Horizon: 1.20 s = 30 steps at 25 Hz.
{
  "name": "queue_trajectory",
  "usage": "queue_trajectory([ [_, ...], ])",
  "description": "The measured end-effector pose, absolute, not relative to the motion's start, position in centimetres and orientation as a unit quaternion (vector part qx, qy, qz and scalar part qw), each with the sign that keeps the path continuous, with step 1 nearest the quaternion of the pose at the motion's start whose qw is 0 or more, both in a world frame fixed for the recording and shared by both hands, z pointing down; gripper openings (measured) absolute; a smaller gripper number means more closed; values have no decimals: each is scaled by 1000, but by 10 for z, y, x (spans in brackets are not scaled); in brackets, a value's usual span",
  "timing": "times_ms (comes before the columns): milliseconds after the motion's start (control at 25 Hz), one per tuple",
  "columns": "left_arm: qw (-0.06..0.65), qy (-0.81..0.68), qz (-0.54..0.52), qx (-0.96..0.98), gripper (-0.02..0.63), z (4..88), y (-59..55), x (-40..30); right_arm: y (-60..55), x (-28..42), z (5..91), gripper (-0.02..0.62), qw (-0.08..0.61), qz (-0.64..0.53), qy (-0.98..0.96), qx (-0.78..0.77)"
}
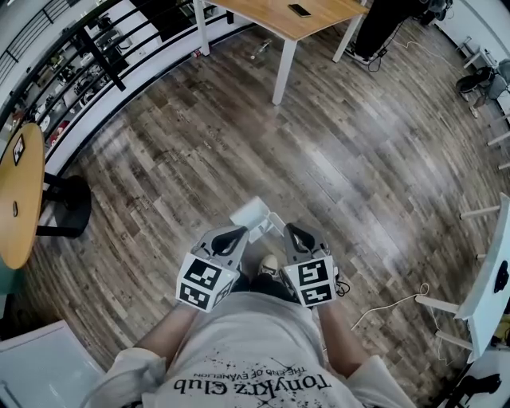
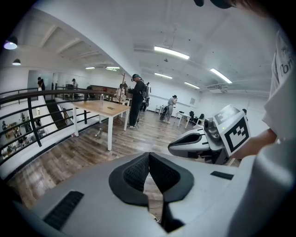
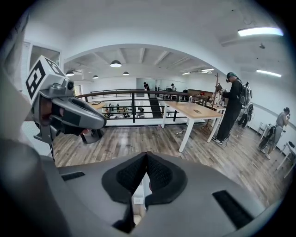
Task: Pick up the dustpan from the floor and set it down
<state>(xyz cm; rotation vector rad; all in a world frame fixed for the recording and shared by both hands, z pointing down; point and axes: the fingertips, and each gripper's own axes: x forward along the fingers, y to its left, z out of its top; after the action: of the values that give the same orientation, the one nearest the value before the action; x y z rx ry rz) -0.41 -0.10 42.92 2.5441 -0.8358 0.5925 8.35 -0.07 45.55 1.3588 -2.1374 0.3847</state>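
The white dustpan (image 1: 253,213) shows just past my two grippers, over the wooden floor in front of the person's feet. Its thin handle runs back to my right gripper (image 1: 292,232). In the right gripper view a narrow white strip of the dustpan (image 3: 140,192) sits in the slit between the black pads (image 3: 132,176), and the right gripper (image 3: 146,159) is shut on it. My left gripper (image 1: 239,236) hovers beside it on the left. In the left gripper view the left gripper (image 2: 149,159) has its pads meeting at the tips with only floor behind them.
A wooden table with white legs (image 1: 295,16) stands far ahead. A round wooden table (image 1: 20,191) and a black stool base (image 1: 70,205) are at the left, next to a black railing (image 1: 103,48). White furniture (image 1: 490,279) and a loose white cable (image 1: 390,307) lie at the right.
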Motion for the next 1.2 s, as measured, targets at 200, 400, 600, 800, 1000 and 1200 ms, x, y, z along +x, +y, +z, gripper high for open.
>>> queue_trajectory([
  [200, 191, -294, 209, 913, 23, 424, -2, 5, 3, 85, 441, 25, 262, 151, -803, 513],
  [400, 187, -290, 208, 915, 23, 421, -4, 13, 2, 87, 437, 26, 259, 144, -807, 511],
  [600, 185, -292, 206, 915, 23, 420, -6, 11, 5, 85, 440, 25, 262, 147, -807, 508],
  [800, 186, -299, 205, 913, 23, 420, -12, 8, 2, 86, 441, 25, 261, 151, -808, 506],
  [1000, 187, -303, 204, 912, 23, 420, -11, 9, 2, 88, 442, 26, 261, 152, -809, 504],
  [1200, 188, -307, 203, 911, 23, 419, -11, 9, 2, 89, 442, 25, 264, 150, -811, 500],
])
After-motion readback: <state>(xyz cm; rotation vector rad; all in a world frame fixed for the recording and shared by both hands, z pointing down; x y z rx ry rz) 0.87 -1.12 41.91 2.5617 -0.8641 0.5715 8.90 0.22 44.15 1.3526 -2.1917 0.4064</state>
